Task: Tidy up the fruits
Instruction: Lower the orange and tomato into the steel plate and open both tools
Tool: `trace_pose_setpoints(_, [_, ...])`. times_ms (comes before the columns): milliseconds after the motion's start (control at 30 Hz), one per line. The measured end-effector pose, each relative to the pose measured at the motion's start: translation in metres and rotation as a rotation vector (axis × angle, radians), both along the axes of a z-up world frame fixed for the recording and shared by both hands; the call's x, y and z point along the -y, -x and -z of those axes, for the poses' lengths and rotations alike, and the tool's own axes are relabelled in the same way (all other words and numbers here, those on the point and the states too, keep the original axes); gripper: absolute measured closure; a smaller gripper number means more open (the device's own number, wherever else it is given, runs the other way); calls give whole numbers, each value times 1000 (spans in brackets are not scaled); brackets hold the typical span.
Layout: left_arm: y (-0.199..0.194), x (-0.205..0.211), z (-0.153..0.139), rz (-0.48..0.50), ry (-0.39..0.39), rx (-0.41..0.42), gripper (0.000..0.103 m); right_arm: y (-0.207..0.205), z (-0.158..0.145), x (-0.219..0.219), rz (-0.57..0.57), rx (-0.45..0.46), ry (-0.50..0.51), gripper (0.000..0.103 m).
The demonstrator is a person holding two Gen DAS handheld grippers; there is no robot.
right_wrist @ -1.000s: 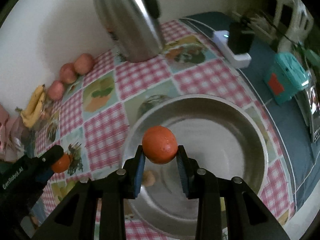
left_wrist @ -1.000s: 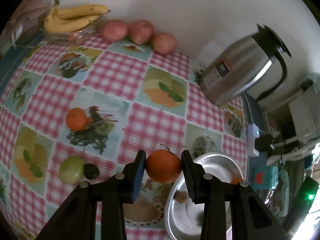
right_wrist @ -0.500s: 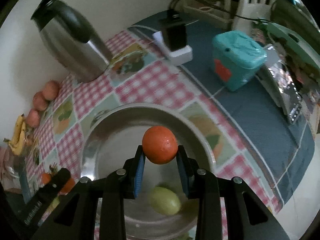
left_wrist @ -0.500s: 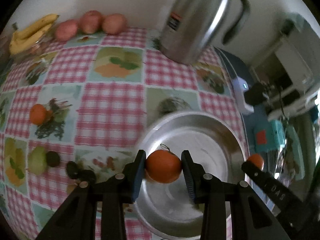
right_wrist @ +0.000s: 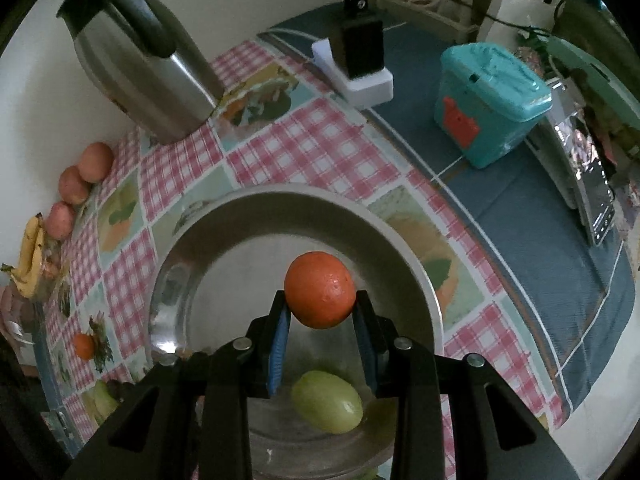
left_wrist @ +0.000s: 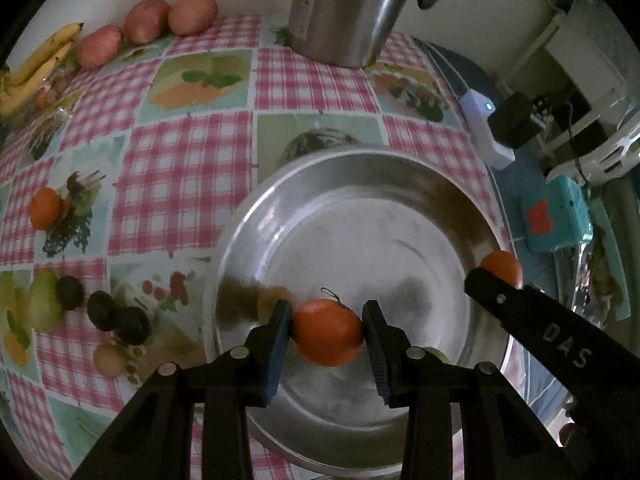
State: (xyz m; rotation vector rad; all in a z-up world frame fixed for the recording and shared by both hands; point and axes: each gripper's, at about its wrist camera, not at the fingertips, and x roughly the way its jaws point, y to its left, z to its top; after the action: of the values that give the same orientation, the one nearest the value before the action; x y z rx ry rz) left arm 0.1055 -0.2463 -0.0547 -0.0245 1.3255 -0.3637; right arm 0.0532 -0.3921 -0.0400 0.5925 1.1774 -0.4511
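My left gripper (left_wrist: 325, 330) is shut on an orange with a short stem (left_wrist: 327, 332), held over the steel bowl (left_wrist: 360, 172) near its front. My right gripper (right_wrist: 320, 320) is shut on a second orange (right_wrist: 320, 289) above the same bowl (right_wrist: 224, 220). That gripper also shows in the left wrist view as a black finger (left_wrist: 532, 312) at the bowl's right rim, with its orange (left_wrist: 502, 266) peeking out. A green fruit (right_wrist: 327, 402) lies inside the bowl. A loose orange (left_wrist: 45, 208) rests on the checked tablecloth at the left.
A steel thermos jug (left_wrist: 348, 8) stands behind the bowl. Three reddish apples (left_wrist: 146, 20) and bananas (left_wrist: 36, 68) line the back wall. A green fruit (left_wrist: 44, 300) and dark small fruits (left_wrist: 116, 318) lie left of the bowl. A teal box (right_wrist: 488, 104) and charger (right_wrist: 360, 60) sit right.
The left gripper carried its orange from the tablecloth to over the bowl and sank lower. The right gripper shifted slightly over the bowl, and the green fruit came into view below it.
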Motion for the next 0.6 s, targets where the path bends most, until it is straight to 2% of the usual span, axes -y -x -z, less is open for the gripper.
trace_pose_setpoints(233, [4, 9, 9, 6, -23, -10, 64, -5, 17, -6, -20, -64, 6, 69])
trace_pose_setpoints(533, [2, 4, 6, -2, -5, -21, 62, -6, 28, -9, -26, -111, 8, 69])
trace_pose_setpoints(600, [2, 3, 5, -4, 4, -22, 56, -6, 27, -10, -25, -107, 5, 69])
